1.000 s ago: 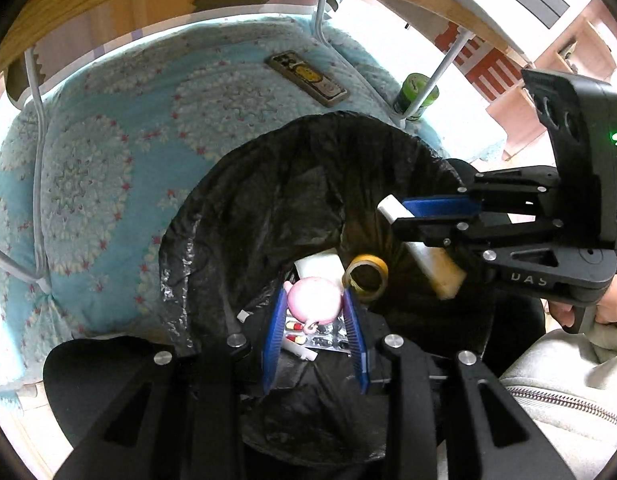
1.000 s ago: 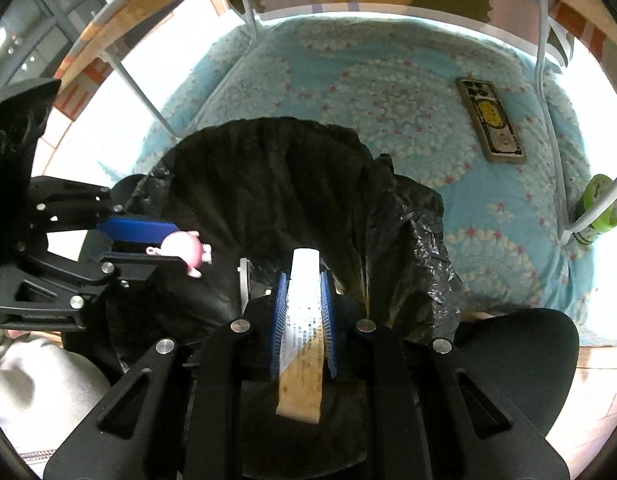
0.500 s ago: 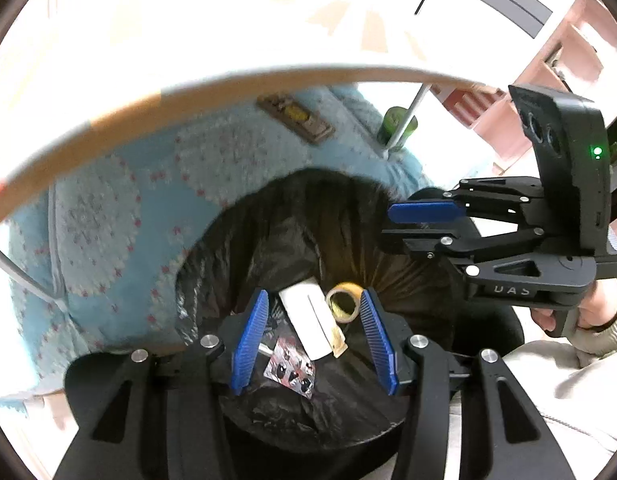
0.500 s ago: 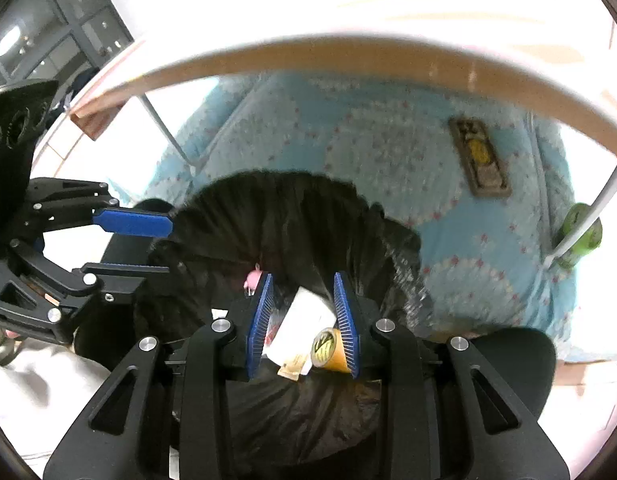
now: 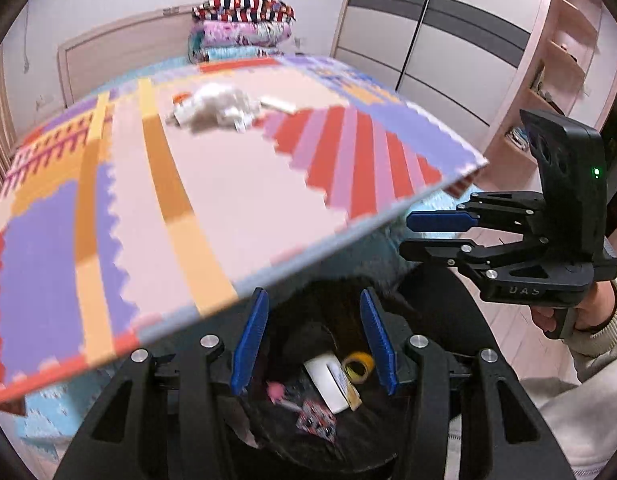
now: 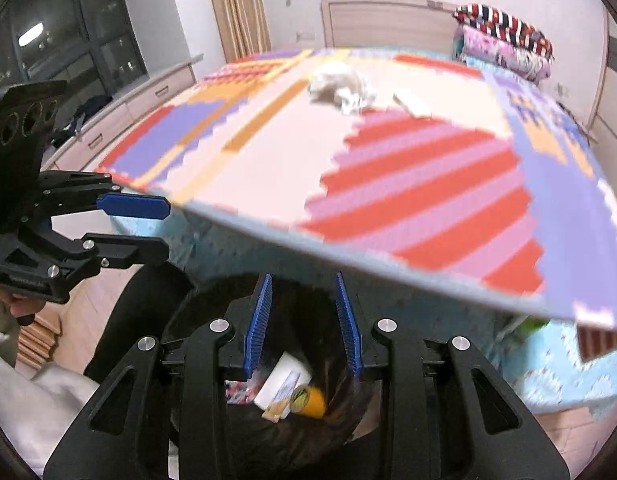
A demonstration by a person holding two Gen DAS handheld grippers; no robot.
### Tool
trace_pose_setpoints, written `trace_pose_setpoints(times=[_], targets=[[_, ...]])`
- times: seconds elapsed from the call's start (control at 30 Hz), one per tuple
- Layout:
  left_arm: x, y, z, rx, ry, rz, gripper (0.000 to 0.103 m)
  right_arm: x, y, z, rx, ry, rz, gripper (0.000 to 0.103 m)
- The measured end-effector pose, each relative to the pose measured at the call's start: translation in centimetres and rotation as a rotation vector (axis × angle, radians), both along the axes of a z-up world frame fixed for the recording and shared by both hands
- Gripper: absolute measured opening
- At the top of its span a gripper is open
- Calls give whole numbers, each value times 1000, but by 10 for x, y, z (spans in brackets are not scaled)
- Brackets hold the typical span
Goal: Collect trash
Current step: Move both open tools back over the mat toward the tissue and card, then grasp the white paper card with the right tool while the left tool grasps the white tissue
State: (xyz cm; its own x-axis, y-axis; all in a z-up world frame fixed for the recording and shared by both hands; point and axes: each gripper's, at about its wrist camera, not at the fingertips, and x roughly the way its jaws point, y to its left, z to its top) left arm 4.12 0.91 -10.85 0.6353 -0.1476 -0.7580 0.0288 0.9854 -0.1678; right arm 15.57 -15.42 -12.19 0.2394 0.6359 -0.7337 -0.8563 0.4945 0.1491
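Below both grippers stands a bin lined with a black trash bag [image 5: 340,312] [image 6: 212,292]. In it lie a white tube [image 5: 326,380] [image 6: 282,376], a yellow tape roll [image 5: 358,366] [image 6: 308,398], a pink toy [image 5: 275,390] and a pill blister [image 5: 316,420]. My left gripper [image 5: 313,296] [image 6: 166,227] hangs open over the bag, holding nothing. The right gripper [image 6: 303,280] [image 5: 406,234] is also open and empty beside it. Crumpled white tissue [image 5: 220,110] [image 6: 342,82] and a small white strip [image 5: 278,104] [image 6: 412,104] lie on the far part of the table.
The table, covered by a colourful foam mat [image 5: 228,200] [image 6: 388,180], juts out just above the bin. Blue floral cloth [image 6: 568,380] lies under it. Folded blankets [image 5: 242,24] sit behind, a wardrobe [image 5: 448,40] at the right. A person's hand [image 5: 580,312] holds the right gripper.
Both grippers opened and let go: the pink toy and the white tube now lie in the bag. Both hands rose from inside the bag's mouth to above the table's edge.
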Motion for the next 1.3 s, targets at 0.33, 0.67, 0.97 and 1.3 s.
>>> trace_pose_setpoints(times=[0.33,0.67,0.97,1.3], targets=[[34,22,30,42,-65,6,46,44,12,24,24,-63,-28,34],[85,55,43,56,-106,23,46,94,36,31,12,-98,-40,41],[132,85,44,61,-124,36,46,135,64,26,-3,-99,-41,41],[175,98,28,63,-102,23,46,164,92,16,-34,-96,-35,41]])
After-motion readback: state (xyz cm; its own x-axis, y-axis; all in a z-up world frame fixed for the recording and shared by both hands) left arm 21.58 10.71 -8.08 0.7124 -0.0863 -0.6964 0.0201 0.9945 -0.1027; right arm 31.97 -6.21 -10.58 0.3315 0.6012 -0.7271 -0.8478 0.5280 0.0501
